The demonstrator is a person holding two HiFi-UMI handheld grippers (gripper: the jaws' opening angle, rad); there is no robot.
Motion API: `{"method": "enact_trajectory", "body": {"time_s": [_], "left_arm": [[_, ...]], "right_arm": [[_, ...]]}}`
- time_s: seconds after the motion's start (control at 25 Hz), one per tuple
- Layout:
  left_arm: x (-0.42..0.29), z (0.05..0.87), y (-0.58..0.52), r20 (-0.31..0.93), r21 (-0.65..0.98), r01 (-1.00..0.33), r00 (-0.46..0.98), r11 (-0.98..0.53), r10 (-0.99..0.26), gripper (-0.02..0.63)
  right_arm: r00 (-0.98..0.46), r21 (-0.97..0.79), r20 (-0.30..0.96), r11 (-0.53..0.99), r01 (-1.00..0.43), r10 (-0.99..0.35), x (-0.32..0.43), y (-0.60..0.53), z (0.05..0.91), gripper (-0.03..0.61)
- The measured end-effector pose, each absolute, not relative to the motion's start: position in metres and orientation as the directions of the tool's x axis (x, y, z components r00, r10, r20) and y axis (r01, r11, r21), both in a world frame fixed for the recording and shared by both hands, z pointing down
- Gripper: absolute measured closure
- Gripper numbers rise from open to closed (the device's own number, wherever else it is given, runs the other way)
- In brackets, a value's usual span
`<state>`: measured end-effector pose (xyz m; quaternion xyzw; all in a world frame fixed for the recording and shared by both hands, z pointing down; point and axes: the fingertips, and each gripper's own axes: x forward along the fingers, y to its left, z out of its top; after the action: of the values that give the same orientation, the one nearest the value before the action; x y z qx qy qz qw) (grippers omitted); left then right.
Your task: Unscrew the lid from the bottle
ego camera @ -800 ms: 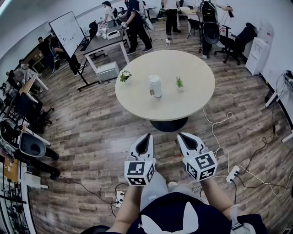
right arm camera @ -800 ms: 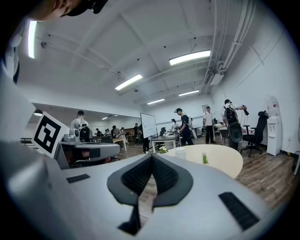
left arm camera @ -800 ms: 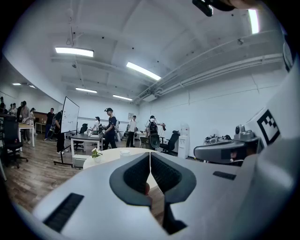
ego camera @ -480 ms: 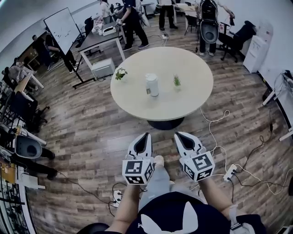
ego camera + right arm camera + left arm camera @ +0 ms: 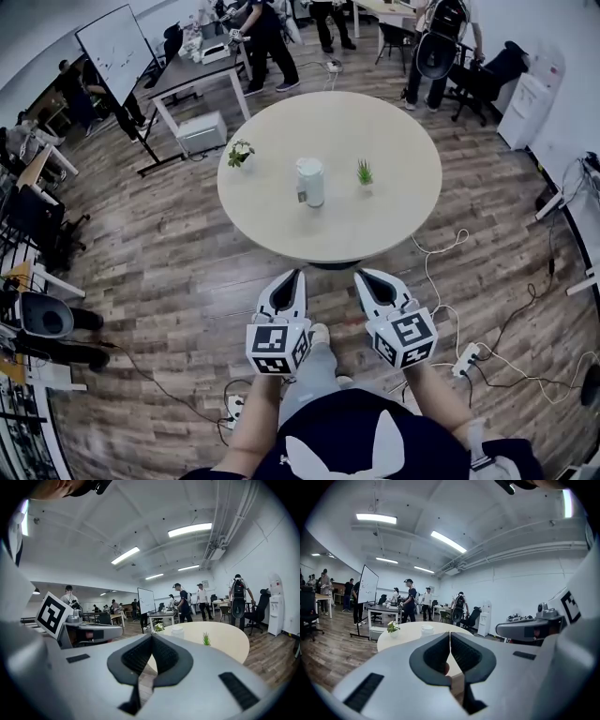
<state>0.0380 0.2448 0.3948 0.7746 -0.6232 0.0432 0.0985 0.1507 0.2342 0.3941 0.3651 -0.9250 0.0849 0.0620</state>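
The left gripper (image 5: 296, 276) and right gripper (image 5: 358, 275) are held side by side, each with its jaws pressed together and nothing between them. Well ahead of both jaw tips, the white bottle (image 5: 310, 182) stands upright on the round table (image 5: 281, 239), between two small potted plants (image 5: 365, 172).

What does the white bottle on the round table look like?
The white bottle is a squat cylinder that looks like plastic, with its lid on top and a small dark spot on its side. It stands upright near the middle of the round table, between a leafy potted plant and a grassy plant, touching neither. Only the tabletop touches it.
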Motion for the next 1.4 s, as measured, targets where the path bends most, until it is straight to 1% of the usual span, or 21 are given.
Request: {"method": "enact_trajectory", "body": {"time_s": [0.32,0.36,0.4,0.44,0.52,0.6,0.68,0.88,0.96,1.16,1.4], "left_arm": [[0.010,0.396,0.171,0.213,0.098,-0.962,0.270,-0.254,-0.939,0.588],[0.007,0.395,0.162,0.213,0.102,-0.959,0.279,-0.263,-0.936,0.586],[0.004,0.395,0.154,0.213,0.106,-0.956,0.291,-0.274,-0.933,0.581],[0.001,0.396,0.145,0.216,0.109,-0.951,0.307,-0.289,-0.927,0.561],[-0.006,0.399,0.127,0.230,0.108,-0.941,0.336,-0.320,-0.913,0.472],[-0.013,0.404,0.112,0.246,0.090,-0.937,0.349,-0.338,-0.904,0.418],[-0.021,0.408,0.100,0.257,0.077,-0.933,0.359,-0.351,-0.898,0.380],[-0.036,0.424,0.075,0.306,0.073,-0.918,0.393,-0.390,-0.867,0.320],[-0.044,0.429,0.067,0.324,0.069,-0.916,0.395,-0.395,-0.860,0.314],[-0.050,0.446,0.059,0.361,0.084,-0.914,0.399,-0.396,-0.843,0.311],[-0.045,0.463,0.056,0.390,0.077,-0.900,0.423,-0.429,-0.818,0.311]], "right_arm": [[-0.723,-0.127,0.195,0.714,-0.688,-0.663,0.117,0.163,0.393,0.572],[-0.722,-0.133,0.199,0.712,-0.689,-0.662,0.113,0.155,0.393,0.567],[-0.722,-0.139,0.204,0.710,-0.690,-0.661,0.109,0.147,0.394,0.547],[-0.721,-0.145,0.209,0.708,-0.691,-0.661,0.105,0.139,0.394,0.519],[-0.718,-0.155,0.220,0.703,-0.694,-0.660,0.096,0.122,0.397,0.447],[-0.711,-0.154,0.232,0.697,-0.700,-0.663,0.089,0.107,0.400,0.400],[-0.703,-0.149,0.244,0.690,-0.708,-0.669,0.083,0.093,0.403,0.379],[-0.684,-0.139,0.276,0.676,-0.723,-0.675,0.073,0.068,0.409,0.334],[-0.683,-0.130,0.282,0.679,-0.723,-0.673,0.066,0.061,0.409,0.321],[-0.692,-0.136,0.318,0.691,-0.710,-0.649,0.061,0.055,0.419,0.324],[-0.687,-0.134,0.319,0.687,-0.715,-0.653,0.062,0.046,0.426,0.325]]}}
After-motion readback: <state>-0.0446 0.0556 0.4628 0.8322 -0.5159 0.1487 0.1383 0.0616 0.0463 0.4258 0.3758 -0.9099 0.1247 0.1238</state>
